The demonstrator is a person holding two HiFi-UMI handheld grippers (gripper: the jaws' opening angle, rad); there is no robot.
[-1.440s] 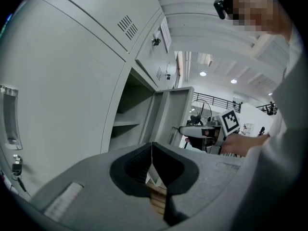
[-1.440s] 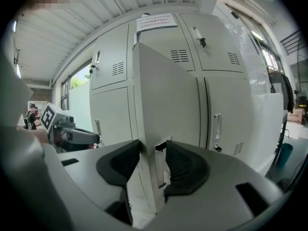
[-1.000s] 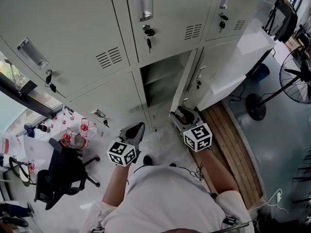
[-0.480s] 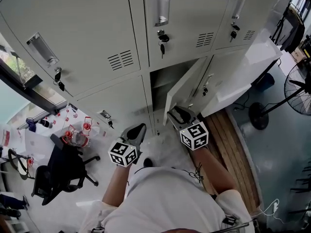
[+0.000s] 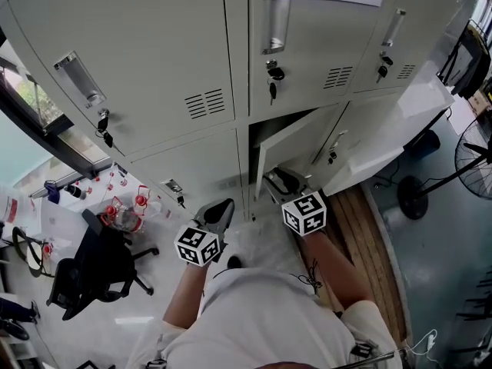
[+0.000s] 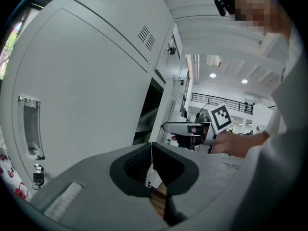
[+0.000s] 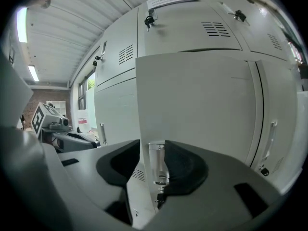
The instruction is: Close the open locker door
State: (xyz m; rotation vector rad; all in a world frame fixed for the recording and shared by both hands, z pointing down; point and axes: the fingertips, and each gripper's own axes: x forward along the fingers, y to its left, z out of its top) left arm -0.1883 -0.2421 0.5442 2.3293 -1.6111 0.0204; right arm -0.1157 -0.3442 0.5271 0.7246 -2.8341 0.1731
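The bank of grey metal lockers [image 5: 154,68] is filling the upper part of the head view. Its lower middle locker door [image 5: 296,148] is standing partly ajar, swung out at a slant from the dark compartment behind it. In the right gripper view the door [image 7: 197,105] is facing the camera squarely.

The right gripper [image 5: 280,181] is reaching to the face of that door. Its jaws are standing apart, and the door's chrome handle [image 7: 157,162] is showing between them. The handle is lying against the right-hand jaw, with a gap on the other side. No clamping on it is showing.

The left gripper [image 5: 219,208] is hanging low and to the left, in front of the neighbouring closed locker and apart from the door. Its jaws [image 6: 151,160] are pressing together, clenched on nothing.

A key [image 5: 272,91] is dangling from the lock of the locker above the open one.
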